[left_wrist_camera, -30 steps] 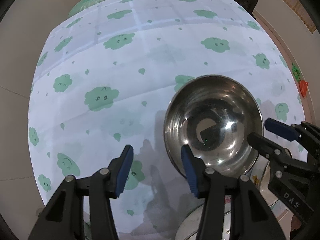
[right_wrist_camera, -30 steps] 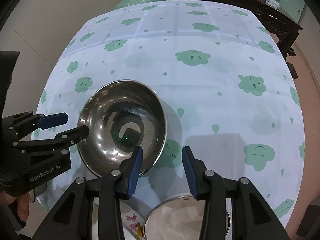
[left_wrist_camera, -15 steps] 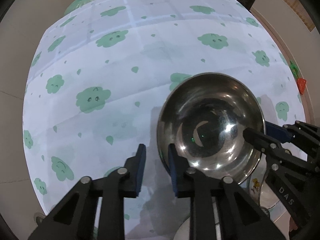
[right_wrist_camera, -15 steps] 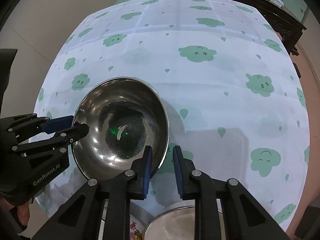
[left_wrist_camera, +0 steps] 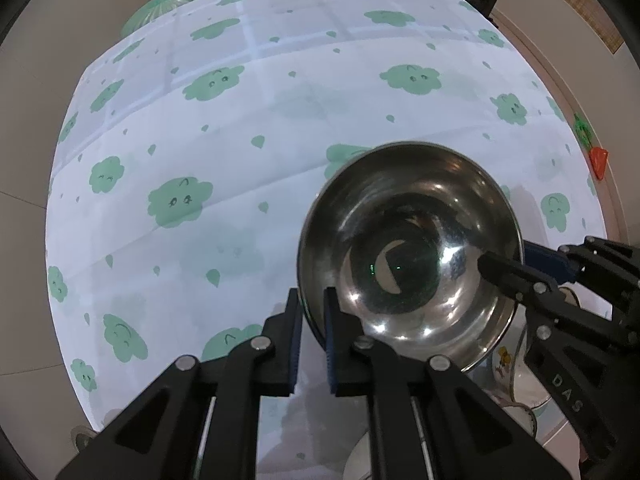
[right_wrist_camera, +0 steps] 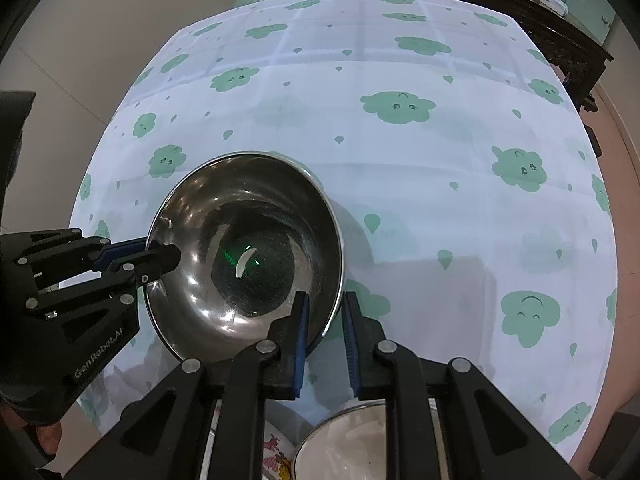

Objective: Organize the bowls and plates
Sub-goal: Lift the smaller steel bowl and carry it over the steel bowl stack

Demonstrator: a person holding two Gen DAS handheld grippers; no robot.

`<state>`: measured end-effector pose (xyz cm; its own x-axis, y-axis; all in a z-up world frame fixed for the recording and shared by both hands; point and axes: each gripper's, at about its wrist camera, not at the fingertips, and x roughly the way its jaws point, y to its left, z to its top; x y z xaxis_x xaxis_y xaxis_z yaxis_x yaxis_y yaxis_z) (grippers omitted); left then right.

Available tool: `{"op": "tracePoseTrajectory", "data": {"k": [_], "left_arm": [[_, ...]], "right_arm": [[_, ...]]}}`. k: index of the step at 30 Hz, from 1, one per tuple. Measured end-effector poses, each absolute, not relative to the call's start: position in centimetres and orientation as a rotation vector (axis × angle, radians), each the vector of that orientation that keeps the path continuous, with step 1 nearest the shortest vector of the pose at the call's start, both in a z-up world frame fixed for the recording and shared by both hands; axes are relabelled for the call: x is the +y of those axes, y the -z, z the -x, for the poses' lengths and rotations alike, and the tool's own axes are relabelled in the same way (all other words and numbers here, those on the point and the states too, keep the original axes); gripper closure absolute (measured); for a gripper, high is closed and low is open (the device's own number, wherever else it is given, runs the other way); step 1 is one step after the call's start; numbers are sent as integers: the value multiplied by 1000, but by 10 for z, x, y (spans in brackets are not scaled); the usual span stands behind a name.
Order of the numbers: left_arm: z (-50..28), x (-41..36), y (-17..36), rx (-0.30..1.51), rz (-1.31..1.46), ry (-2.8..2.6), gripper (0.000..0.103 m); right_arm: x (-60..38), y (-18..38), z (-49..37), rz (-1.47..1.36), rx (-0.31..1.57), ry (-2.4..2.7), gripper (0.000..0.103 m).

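Now the worktop [left_wrist_camera: 280,80] with its cloud-print cloth lies wide under you, and the steel bowl [left_wrist_camera: 408,256] sits near its front edge, above the plates [right_wrist_camera: 276,452]. Your left gripper [left_wrist_camera: 311,344] and right gripper [right_wrist_camera: 325,338] have just been closing their jaws, and each pinches the bowl's rim on opposite sides. Lift both hands together and level, so the thin rim does not slip.
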<state>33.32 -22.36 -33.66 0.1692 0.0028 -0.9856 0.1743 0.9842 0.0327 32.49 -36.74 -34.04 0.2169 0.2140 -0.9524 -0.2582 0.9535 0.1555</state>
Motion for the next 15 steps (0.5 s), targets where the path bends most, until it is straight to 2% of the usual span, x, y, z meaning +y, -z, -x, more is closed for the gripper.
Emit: {"op": "tracePoseTrajectory", "data": {"k": [15], "left_arm": [[-317,-218,300,1351,-163,132,96]], "right_arm": [[-363,293,-309,62,1252,-334,85]]}}
